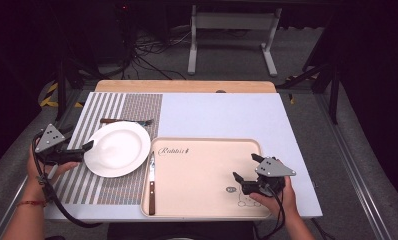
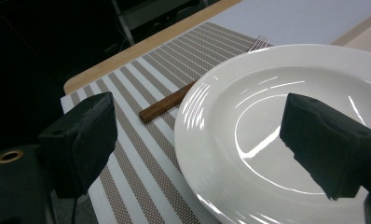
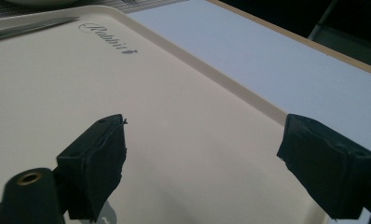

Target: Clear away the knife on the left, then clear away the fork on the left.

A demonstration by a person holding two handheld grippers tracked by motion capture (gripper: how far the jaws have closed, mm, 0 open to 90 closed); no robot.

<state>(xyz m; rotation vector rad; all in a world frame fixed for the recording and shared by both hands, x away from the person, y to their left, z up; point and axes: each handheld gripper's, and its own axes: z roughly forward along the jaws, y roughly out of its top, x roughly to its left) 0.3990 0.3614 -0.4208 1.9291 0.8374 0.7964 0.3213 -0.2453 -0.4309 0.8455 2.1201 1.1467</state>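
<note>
Risk: if the jaws close off-centre, the smooth rim may slip free.
Plate point(image 1: 118, 148): on the striped placemat point(image 1: 118, 107), left of tray point(image 1: 202, 175).
Left gripper point(image 1: 85, 148): wide open, straddling the plate's edge, holding nothing.
Right gripper point(image 1: 248, 172): open, empty, above the tray.

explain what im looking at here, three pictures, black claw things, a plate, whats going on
A person sits at a table holding a hand-held gripper in each hand. The high view looks down from above. The other two pictures come from cameras riding on each gripper, looking along its black jaws.

The left gripper has open jaws straddling the rim of a white plate on a striped placemat; a fork lies beyond. The right gripper hovers open over a beige tray, holding nothing. A knife lies along the tray's left edge.
</note>
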